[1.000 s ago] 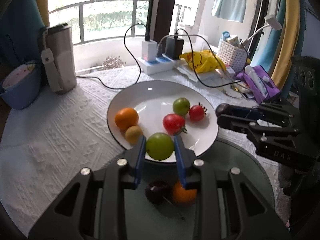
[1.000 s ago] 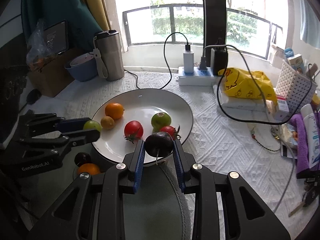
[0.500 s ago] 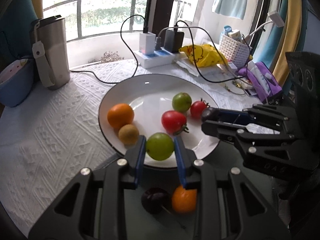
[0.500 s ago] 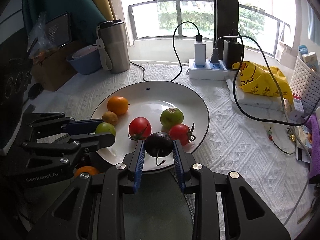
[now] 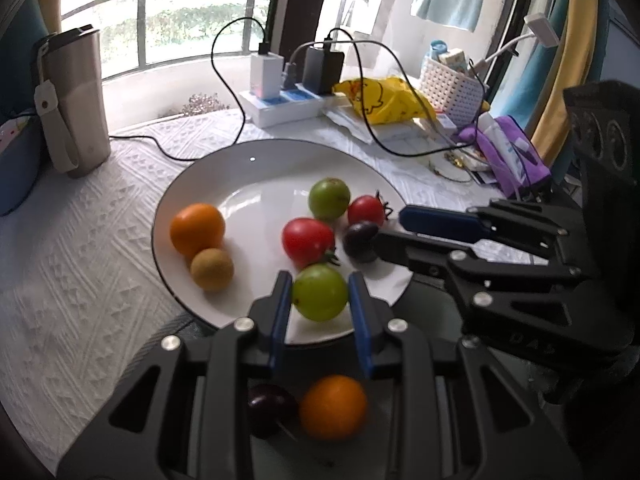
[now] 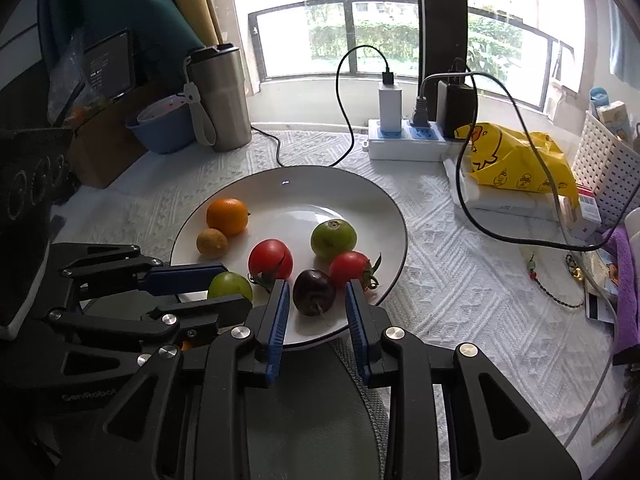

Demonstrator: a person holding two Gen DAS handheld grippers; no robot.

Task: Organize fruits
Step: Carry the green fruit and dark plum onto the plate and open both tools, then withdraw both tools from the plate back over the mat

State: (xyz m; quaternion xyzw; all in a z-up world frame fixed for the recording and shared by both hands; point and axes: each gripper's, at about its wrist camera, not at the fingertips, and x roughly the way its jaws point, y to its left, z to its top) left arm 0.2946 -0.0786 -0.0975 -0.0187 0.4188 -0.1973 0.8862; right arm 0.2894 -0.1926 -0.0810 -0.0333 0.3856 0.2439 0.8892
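Note:
A white plate (image 5: 248, 184) (image 6: 320, 192) holds an orange (image 5: 198, 228), a small yellow fruit (image 5: 212, 268), two red tomatoes and a green tomato (image 5: 329, 198). My left gripper (image 5: 319, 280) is shut on a green fruit (image 5: 320, 294) just over the plate's near rim. A dark plum (image 6: 314, 292) lies on the plate beside the small red tomato (image 6: 350, 270). My right gripper (image 6: 317, 282) straddles the plum with its jaws narrowly apart, and a slim gap shows at each pad. A second plum (image 5: 272, 404) and an orange (image 5: 334, 406) lie under the left gripper, off the plate.
A steel tumbler (image 6: 218, 96) and a blue bowl (image 6: 160, 124) stand at the back left. A power strip (image 6: 404, 144) with chargers trails cables towards the plate. A yellow bag (image 6: 516, 160) and a white basket (image 6: 600, 160) crowd the right side.
Both grippers have moved forward over the plate. The dark plum has gone from the right pads' grip down onto the plate. The left gripper still holds the green fruit.

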